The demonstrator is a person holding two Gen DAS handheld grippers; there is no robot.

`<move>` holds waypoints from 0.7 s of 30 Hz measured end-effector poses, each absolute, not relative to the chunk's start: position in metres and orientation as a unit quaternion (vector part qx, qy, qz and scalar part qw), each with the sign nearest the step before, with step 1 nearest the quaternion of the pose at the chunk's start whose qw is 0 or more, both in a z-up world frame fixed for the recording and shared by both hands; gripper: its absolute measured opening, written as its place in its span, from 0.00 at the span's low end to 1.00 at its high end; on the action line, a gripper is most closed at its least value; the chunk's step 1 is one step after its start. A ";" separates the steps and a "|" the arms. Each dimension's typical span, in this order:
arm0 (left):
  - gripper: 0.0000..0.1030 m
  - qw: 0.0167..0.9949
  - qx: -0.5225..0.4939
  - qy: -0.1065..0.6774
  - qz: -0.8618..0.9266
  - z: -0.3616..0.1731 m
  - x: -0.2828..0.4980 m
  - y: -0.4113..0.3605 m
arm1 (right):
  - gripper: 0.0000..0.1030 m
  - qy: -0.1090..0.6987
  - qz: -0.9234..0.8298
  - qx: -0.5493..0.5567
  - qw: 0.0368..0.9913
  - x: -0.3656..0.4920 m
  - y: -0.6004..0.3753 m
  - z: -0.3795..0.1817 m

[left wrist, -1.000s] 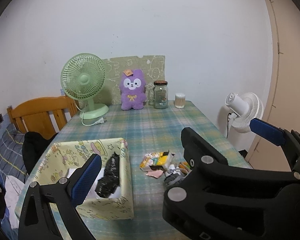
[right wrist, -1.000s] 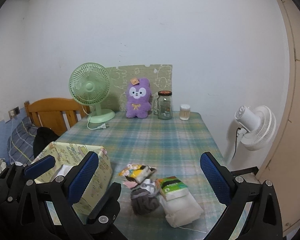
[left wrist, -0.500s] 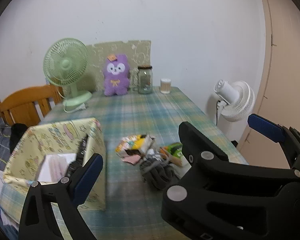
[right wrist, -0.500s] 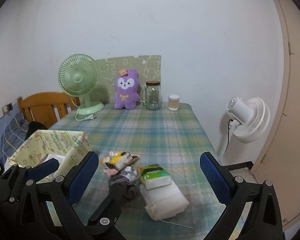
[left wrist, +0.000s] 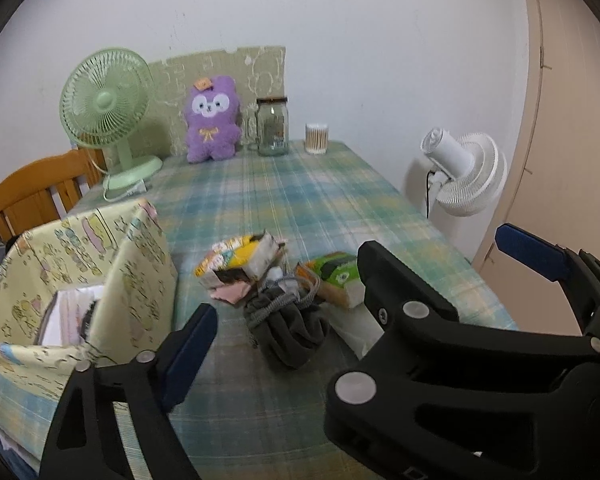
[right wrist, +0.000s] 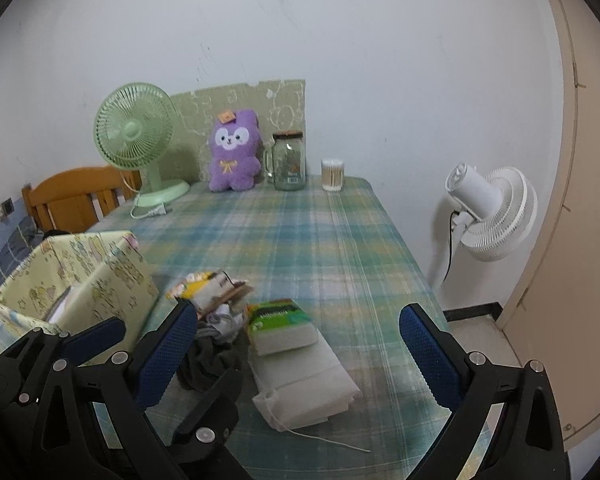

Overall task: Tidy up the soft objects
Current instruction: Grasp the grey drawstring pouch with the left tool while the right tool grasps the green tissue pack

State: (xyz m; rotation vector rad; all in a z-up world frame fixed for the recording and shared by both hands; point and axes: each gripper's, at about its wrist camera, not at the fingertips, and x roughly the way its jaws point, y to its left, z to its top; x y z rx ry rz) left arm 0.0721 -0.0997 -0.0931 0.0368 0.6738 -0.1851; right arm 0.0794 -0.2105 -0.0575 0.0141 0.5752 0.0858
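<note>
Both tools, left (left wrist: pixel 364 312) and right (right wrist: pixel 300 340), gape empty; we eye the limp grey drawstring pouch (left wrist: pixel 288 332), light, pinched mid-bunch.

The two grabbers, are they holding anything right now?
No. The left gripper and the right gripper are both wide open with nothing between their fingers. The gray drawstring pouch lies on the table.

Purple plush toy (right wrist: pixel 233 152); mint-green fan (right wrist: pixel 134 132); blue-green plaid tablecloth (right wrist: pixel 320 232).
</note>
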 end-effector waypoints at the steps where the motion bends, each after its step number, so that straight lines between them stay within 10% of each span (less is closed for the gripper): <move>1: 0.82 0.938 0.018 0.335 -0.092 -0.096 0.074 -0.101 | 0.98 0.287 0.043 0.007 0.957 0.081 -0.211 -0.061; 21: 0.58 0.919 0.003 0.390 -0.059 -0.136 0.108 -0.096 | 0.96 0.345 0.061 0.016 0.936 0.114 -0.216 -0.104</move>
